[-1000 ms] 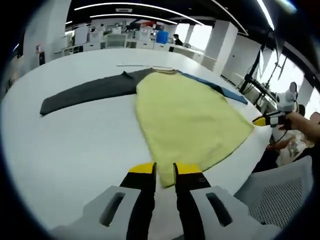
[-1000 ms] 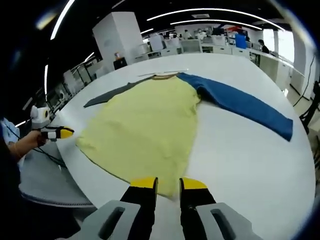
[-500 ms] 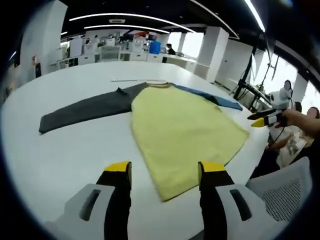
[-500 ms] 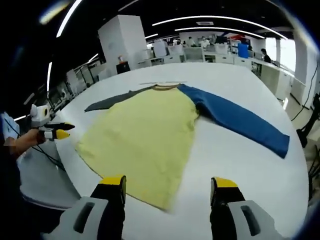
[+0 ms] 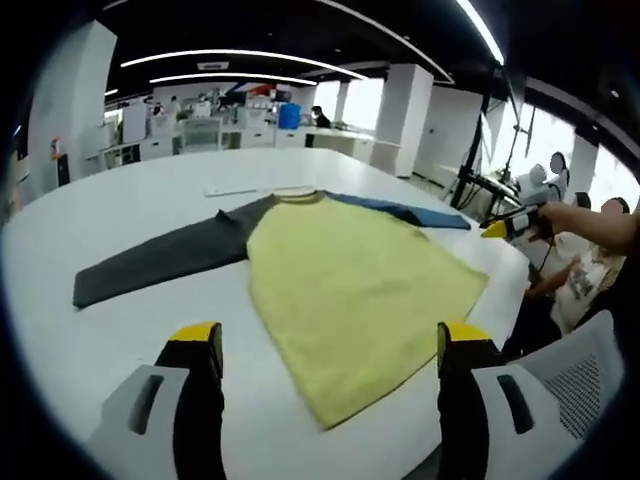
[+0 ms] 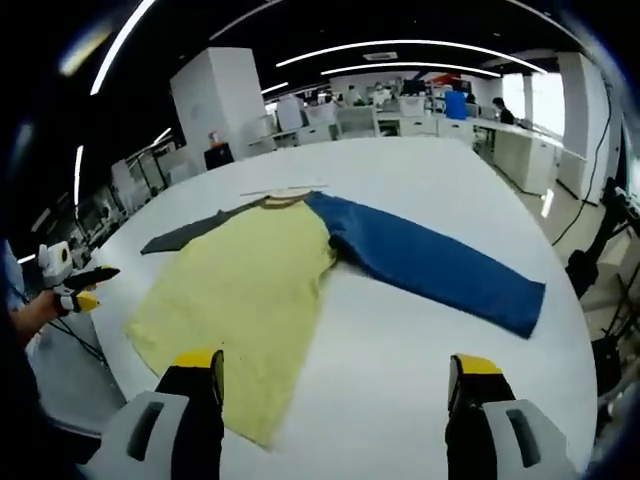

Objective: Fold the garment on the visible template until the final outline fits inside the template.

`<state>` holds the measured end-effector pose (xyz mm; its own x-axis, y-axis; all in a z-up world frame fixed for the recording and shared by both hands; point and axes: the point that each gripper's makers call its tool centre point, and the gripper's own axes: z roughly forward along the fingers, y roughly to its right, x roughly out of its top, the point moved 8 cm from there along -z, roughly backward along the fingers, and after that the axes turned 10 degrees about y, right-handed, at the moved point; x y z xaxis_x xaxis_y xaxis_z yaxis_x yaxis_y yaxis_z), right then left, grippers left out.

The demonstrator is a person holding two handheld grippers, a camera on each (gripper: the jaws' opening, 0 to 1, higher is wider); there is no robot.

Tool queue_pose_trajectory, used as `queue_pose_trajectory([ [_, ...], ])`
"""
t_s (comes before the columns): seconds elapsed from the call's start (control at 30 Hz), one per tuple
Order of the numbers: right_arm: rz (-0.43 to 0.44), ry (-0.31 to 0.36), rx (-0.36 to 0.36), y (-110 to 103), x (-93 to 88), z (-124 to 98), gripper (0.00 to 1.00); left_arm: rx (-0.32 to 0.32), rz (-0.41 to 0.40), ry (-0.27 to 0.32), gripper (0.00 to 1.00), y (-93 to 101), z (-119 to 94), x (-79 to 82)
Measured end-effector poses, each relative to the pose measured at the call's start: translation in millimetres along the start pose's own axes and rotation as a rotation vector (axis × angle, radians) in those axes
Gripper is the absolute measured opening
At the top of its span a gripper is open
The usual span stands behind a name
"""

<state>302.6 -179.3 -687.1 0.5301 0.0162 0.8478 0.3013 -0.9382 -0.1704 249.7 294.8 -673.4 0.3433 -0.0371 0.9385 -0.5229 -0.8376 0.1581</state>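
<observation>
- Fingers of my left gripper (image 5: 326, 350) and right gripper (image 6: 340, 378): now spread wide, empty.
- Garment (image 5: 350, 290) hem at 12 o'clock: released flat; folding not begun.

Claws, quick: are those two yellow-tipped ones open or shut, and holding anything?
Left claw: open, holding nothing, above the hem of the yellow garment.
Right claw: open, holding nothing.

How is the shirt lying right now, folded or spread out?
Spread out. The shirt lies flat on the table, its blue sleeve and grey sleeve stretched out to opposite sides.
</observation>
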Motion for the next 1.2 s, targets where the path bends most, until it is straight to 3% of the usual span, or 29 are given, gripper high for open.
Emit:
queue_pose_trajectory([
  [0.2,0.012,0.008,-0.063,32.0,9.6,3.6,0.94,-0.016,0.012,0.033,0.99,0.5,1.3,6.5],
  [0.57,0.059,0.027,-0.165,84.2,15.2,8.7,0.89,-0.037,0.056,0.062,0.99,-4.3,4.0,15.0],
  [0.73,0.066,0.030,-0.213,103.5,12.2,11.8,0.80,-0.044,0.063,0.065,0.99,-6.1,7.3,17.6],
  [0.9,0.061,0.022,-0.243,109.1,8.4,13.5,0.67,-0.049,0.072,0.064,0.99,-6.3,8.8,18.2],
  [1.2,0.060,-0.028,-0.314,128.4,-2.5,18.7,0.47,-0.041,0.067,0.064,0.99,-6.7,9.4,15.4],
])
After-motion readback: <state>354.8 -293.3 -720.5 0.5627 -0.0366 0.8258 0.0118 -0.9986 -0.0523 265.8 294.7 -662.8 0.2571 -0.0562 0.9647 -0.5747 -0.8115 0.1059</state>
